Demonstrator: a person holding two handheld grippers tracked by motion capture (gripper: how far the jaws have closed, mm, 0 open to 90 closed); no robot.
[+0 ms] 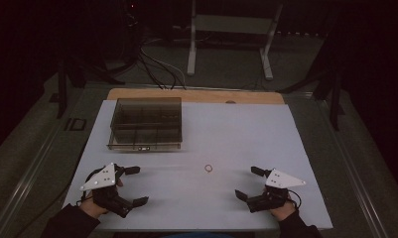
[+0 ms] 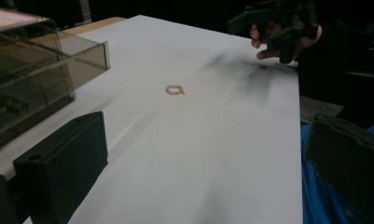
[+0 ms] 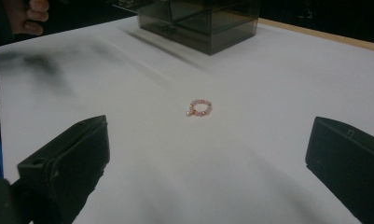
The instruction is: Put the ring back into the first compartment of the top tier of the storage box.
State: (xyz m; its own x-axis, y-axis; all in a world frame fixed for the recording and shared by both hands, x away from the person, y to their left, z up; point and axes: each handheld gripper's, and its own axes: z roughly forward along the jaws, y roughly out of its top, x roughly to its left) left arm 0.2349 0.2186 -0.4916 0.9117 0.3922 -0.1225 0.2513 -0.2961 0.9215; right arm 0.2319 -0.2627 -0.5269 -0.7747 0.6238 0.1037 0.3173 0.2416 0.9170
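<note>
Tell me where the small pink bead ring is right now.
In the high view the pink bead ring lies flat on the white table, between the two hand-held grippers and nearer the person than the smoky compartment box.

— What's lying on the sheet (image 1: 226, 134)?
— A small pink bead ring (image 1: 208, 168) is lying flat on it, out in the open, well apart from the box (image 1: 146, 123).
— And the box?
— It's sitting upright at the far left, smoky clear plastic, with compartments showing inside.

No legible text or markings anywhere.
</note>
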